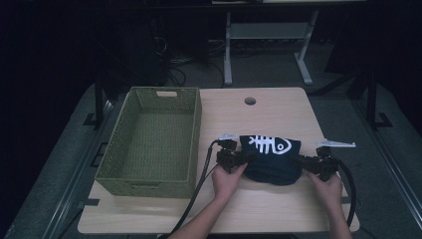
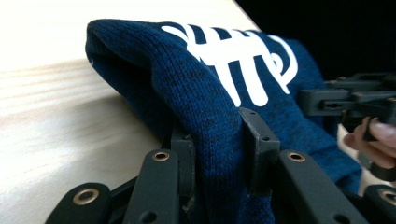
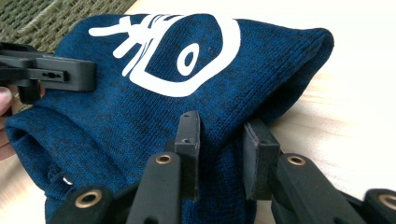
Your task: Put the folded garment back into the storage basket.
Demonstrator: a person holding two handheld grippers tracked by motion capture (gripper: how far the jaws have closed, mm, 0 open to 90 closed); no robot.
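Knit garment [image 1: 271, 159]: dark blue, heathered with black flecks, fine ribbed weave, folded into a soft rounded bundle; white printed fish-skeleton motif [image 1: 269, 144] on its upper face, smooth against the nap. It lies on the desk [image 1: 224, 206] right of centre, just beside the basket's right wall. Left tongs [image 1: 247, 158]: matte black plastic, brass-coloured rivets at the linkage joints, flat rectangular pads; the jaws are pressed onto a raised fold at the garment's left edge, cloth bunched between them, seen close in the left gripper view [image 2: 219, 154]. Right tongs [image 1: 300, 160]: same build, jaws clamped on a fold at the garment's right edge, as the right gripper view [image 3: 219, 149] shows. A hand holds each tool from the near side, thick black cables trailing toward the near edge. Basket [image 1: 191, 134]: olive-green woven fibre, rectangular, sloping walls, slot handle in the far end, standing on the desk's left half. Desk: pale wood-grain laminate, rounded corners, round hole [image 1: 250, 101] near the far edge.
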